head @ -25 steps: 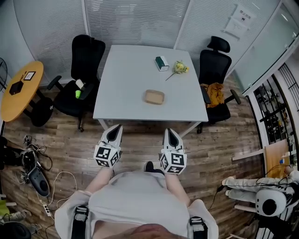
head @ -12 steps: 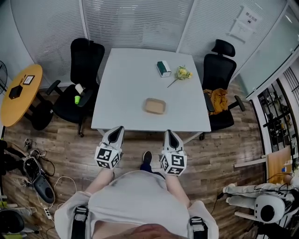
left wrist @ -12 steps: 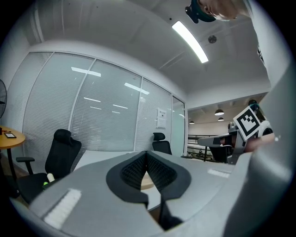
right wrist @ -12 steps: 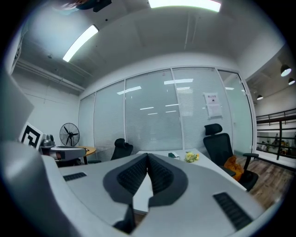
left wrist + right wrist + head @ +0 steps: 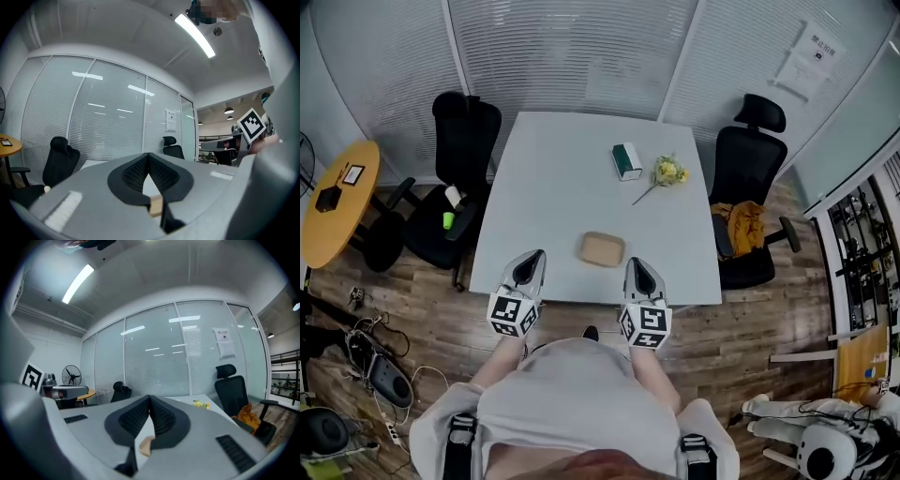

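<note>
At the near edge of the white table point(image 5: 553, 187), the left gripper point(image 5: 531, 257) and the right gripper point(image 5: 635, 264) hover side by side, each with its jaws pressed together on nothing. The tan tray point(image 5: 602, 248) lies on the table between them, just beyond their tips and touching neither. Farther back sit a green box point(image 5: 626, 160) and a yellow flower point(image 5: 667, 171).

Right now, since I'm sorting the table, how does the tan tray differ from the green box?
The tan tray is pale brown and shallow; the green box is green and white, blockier. The tan tray lies near the front edge of the table, just ahead of the left gripper and right gripper; the green box sits farther back, beside the yellow flower. Both rest on that table, untouched.
</note>
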{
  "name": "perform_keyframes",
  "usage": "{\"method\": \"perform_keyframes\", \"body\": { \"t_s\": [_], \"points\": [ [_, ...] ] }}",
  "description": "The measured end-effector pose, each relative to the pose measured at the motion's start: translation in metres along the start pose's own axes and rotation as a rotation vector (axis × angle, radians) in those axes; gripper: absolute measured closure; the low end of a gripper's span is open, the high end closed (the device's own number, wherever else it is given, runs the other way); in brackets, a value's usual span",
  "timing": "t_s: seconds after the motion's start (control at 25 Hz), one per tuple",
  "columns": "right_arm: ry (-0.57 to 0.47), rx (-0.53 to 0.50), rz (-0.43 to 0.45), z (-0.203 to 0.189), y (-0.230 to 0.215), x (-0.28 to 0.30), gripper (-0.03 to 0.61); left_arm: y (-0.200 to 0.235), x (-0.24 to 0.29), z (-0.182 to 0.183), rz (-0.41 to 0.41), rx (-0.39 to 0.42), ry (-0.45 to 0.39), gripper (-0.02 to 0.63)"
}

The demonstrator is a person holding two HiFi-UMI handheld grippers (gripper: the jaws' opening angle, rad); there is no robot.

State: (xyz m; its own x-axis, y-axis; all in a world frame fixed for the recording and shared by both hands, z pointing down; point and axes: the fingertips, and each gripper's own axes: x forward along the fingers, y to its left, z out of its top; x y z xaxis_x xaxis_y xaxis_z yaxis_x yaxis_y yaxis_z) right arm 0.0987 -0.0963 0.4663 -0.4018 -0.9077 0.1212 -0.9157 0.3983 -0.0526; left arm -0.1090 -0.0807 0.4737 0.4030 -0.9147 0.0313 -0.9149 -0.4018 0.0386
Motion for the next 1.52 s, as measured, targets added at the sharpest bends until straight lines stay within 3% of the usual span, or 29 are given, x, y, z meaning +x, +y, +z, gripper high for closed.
{"method": "perform_keyframes", "body": {
  "t_s": [0.32, 0.76, 1.52],
  "points": [
    [0.001, -0.006, 0.008, 0.007, -0.034, 0.056, 0.569, 0.017, 0.061, -0.002, 0.018, -0.007, 0.003, 0.603],
    [-0.004, 0.004, -0.069, 0.018, -0.038, 0.095, 0.57, 0.052, 0.105, 0.004, -0.048, 0.006, -0.003, 0.604],
    [0.096, 0.032, -0.124, -0.02, -0.024, 0.111, 0.572, 0.069, 0.111, -0.033, -0.129, -0.012, 0.074, 0.604]
  ]
}}
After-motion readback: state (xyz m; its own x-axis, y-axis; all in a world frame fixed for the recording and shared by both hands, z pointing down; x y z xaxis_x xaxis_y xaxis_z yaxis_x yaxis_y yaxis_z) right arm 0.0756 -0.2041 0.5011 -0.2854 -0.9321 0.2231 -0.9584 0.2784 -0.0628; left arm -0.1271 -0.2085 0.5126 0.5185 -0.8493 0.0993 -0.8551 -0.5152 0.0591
